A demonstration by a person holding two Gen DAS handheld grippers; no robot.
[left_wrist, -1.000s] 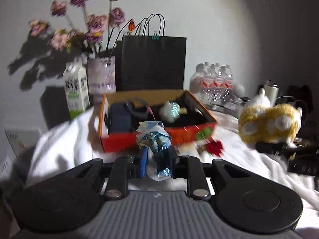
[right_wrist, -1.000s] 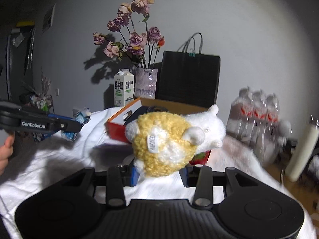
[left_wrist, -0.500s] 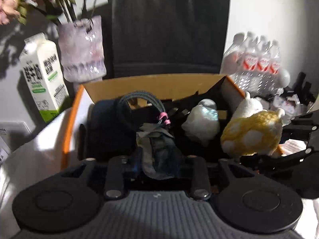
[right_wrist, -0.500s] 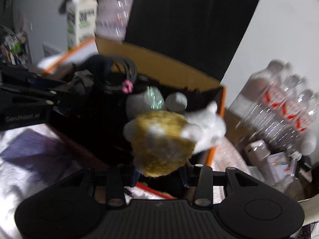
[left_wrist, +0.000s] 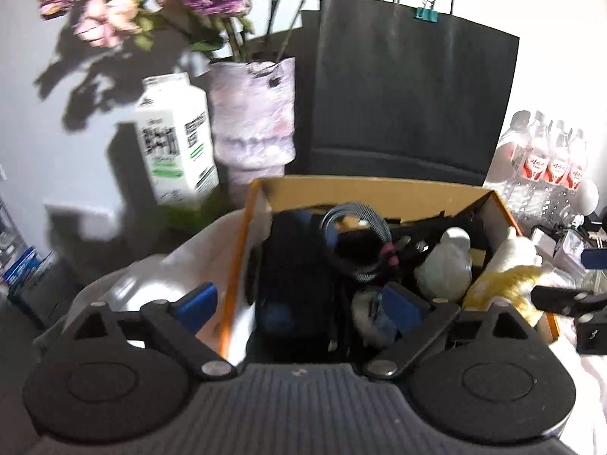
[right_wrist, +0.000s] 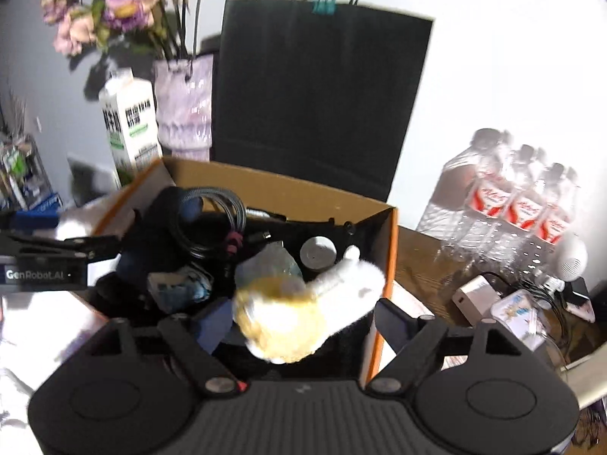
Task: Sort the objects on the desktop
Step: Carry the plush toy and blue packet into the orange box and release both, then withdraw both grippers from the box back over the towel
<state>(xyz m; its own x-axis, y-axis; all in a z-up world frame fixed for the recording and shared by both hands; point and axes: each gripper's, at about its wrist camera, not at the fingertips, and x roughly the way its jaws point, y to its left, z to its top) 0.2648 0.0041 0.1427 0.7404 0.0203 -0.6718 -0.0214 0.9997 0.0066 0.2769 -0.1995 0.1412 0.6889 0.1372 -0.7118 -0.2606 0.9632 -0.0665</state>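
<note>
Both of your claws are over the cardboard box [right_wrist: 387,250] right now, which makes sense since that's clearly where the desk clutter goes. Your left claw [left_wrist: 303,305] has its fingers spread wide and holds nothing; the crinkly blue-and-white packet [left_wrist: 373,316] sits loose in the box just inside the right finger, so I'd guess that drop is done. Your right claw [right_wrist: 303,320] is spread apart too, and the plush toy [right_wrist: 303,303] hangs between the fingers without being pinched by either one that I can see, its fuzzy yellow body low over the box's front right corner and its white head poking up. It's soft and lumpy, so it'll probably just settle onto whatever's below. Already in the box: a braided cable coil [right_wrist: 212,223] with a pink tie, something dark and bulky, and a pale wrapped ball [left_wrist: 447,265]. The rigid walls should keep everything in.
</note>
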